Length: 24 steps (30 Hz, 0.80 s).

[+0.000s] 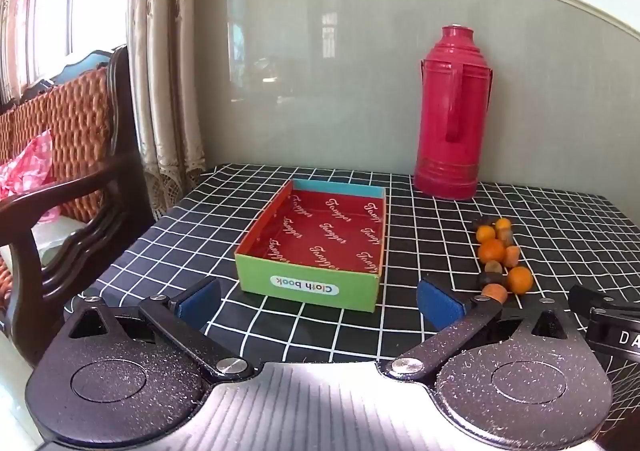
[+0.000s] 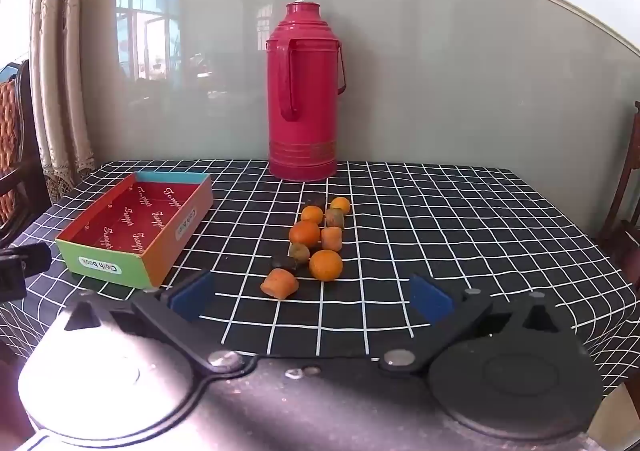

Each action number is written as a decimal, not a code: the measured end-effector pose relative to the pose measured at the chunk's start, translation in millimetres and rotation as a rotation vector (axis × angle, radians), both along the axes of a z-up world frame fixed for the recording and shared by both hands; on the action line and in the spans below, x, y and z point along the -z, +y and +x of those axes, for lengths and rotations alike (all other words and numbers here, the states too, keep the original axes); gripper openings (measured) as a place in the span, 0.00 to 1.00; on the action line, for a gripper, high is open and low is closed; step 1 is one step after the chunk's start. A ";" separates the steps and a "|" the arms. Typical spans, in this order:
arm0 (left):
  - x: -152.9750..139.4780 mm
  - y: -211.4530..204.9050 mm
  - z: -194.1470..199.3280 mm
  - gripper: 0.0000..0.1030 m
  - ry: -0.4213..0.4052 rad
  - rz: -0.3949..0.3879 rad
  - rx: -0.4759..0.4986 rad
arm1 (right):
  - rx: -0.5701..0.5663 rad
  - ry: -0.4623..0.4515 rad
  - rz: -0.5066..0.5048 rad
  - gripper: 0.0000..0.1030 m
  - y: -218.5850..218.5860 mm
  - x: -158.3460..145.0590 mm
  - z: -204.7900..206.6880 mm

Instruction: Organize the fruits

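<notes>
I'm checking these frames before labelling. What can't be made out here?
- Left wrist view: nearest orange fruit piece partly hidden by the left gripper finger.
- Both views: small dark pieces in the pile too blurred to identify.
- Right wrist view: left gripper cut off at the edge.

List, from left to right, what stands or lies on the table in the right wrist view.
Box → pile of fruits. The red flask stands behind, overlapping the pile's span, so its place is unclear.
</notes>
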<state>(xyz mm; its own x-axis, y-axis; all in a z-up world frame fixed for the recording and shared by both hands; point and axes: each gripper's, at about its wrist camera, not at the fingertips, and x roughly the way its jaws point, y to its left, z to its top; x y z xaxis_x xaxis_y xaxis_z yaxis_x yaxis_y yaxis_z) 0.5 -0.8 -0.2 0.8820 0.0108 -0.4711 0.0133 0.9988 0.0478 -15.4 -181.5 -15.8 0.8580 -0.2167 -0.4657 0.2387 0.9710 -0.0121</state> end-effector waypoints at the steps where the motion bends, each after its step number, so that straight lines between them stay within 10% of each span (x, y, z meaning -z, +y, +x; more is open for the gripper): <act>1: 0.1 -0.3 0.4 1.00 0.000 0.001 -0.002 | -0.001 -0.003 -0.006 0.95 1.2 -0.8 -0.5; 24: 4.5 3.9 0.4 1.00 -0.003 -0.025 0.008 | -0.019 0.009 -0.012 0.95 7.4 1.3 2.2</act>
